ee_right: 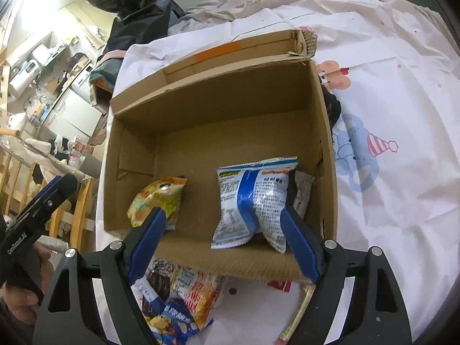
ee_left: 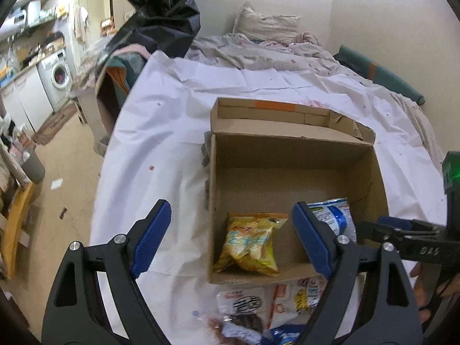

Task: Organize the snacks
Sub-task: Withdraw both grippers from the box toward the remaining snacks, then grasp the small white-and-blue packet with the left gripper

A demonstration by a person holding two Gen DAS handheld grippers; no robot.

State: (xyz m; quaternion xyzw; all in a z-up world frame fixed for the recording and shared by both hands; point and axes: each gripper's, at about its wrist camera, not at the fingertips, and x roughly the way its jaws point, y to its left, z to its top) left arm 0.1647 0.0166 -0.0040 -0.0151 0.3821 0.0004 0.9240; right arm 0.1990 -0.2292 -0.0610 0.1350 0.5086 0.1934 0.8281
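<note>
Both my claws, left gripper (ee_left: 230, 238) & right gripper (ee_right: 221, 244), wide, empty. Loose snack packs (ee_right: 184, 304) bottom center, below the box (ee_right: 327, 143). Prob light, crinkly, slippery; pinch sealed edge.

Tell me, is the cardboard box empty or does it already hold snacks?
Not empty. The cardboard box holds a yellow packet and a blue-and-white packet; most of its floor is bare.
</note>
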